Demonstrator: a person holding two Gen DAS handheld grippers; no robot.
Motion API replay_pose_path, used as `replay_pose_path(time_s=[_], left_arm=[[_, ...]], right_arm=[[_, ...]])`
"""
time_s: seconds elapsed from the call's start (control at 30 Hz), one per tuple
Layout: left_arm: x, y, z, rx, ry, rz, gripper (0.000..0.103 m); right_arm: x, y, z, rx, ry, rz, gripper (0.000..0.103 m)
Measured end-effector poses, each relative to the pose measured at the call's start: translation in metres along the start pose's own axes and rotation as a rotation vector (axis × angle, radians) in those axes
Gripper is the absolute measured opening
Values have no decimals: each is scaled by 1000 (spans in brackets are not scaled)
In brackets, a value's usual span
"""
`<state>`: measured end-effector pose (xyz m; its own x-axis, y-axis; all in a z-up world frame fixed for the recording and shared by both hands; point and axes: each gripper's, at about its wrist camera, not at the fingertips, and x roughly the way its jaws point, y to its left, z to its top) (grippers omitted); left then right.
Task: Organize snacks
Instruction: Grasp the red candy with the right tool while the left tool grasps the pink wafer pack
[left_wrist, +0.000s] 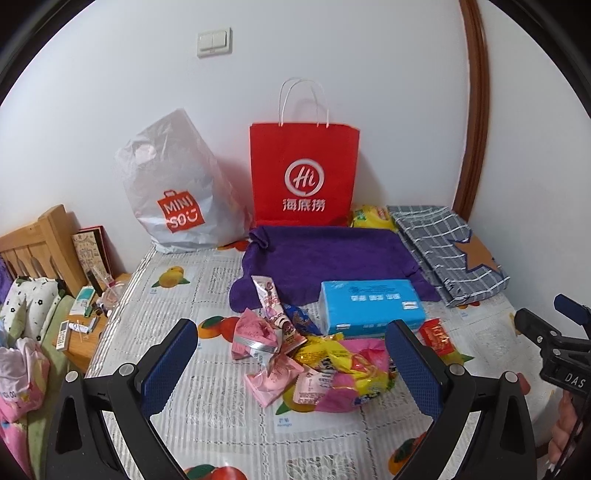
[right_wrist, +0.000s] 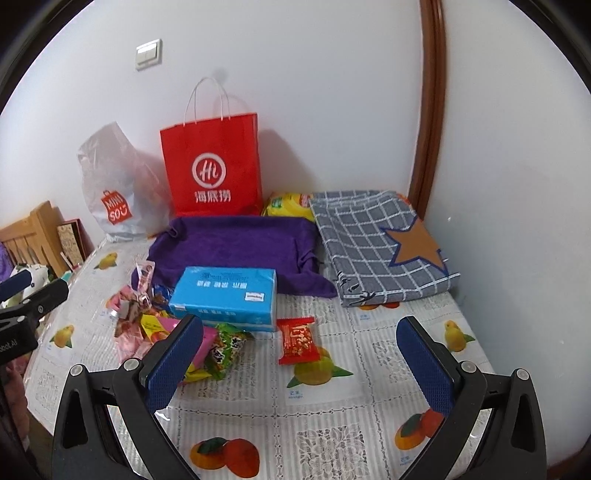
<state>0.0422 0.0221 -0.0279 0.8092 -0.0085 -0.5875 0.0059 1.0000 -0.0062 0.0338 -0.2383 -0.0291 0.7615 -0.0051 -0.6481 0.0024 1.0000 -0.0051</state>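
My left tongs (left_wrist: 291, 354) stand wide apart with nothing gripped; between their blue pads and just ahead lies the heap of snacks (left_wrist: 314, 362), pink and yellow wrappers tumbled over one another on the fruit-printed tablecloth (left_wrist: 207, 424); a long pale stick packet (left_wrist: 271, 306) leans up out of the heap toward the far side; beyond the heap, touching it, sits the blue tissue box (left_wrist: 371, 308); a red snack packet (left_wrist: 437, 336) lies just past my right-hand pad of this pair.

My right tongs (right_wrist: 301, 360) are spread wide too and hold nothing; the red snack packet (right_wrist: 298, 341) lies flat between their pads, a little ahead, apart from both; a green packet (right_wrist: 227, 347) rests just beside the left pad, at the edge of the heap of snacks (right_wrist: 147, 321), which spreads off to the left of this pair; the blue tissue box (right_wrist: 225, 295) is ahead and slightly left.

Farther ahead of both pairs a purple towel (right_wrist: 236, 247) is spread; behind it the red paper bag (right_wrist: 212, 166) stands upright against the wall, with a white plastic bag (right_wrist: 118, 192) to its left and a yellow packet (right_wrist: 286, 205) to its right; a folded checked cloth (right_wrist: 376, 240) with a brown star lies to the right of the towel.
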Motion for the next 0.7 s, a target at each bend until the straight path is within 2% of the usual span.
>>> replay_pose_path(time_s=[0.13,0.3,0.43,0.6,0.7], left_arm=[[24,10,-1,-24,44,-13,102],[60,22,-7,-23,119,36,101],[83,32,-13,-32,149,29,101],[104,42,-18,-60,164,13,101],[108,44,-20,-59,136,-21,101]], right_arm=[[25,-10,-4,8,23,20,103],[60,-20,-17,12,63,43,103],[102,-23,-27,18,173,10,101],[143,-27,-38,55,227,39,92],[162,-25,-42,53,258,48,84]])
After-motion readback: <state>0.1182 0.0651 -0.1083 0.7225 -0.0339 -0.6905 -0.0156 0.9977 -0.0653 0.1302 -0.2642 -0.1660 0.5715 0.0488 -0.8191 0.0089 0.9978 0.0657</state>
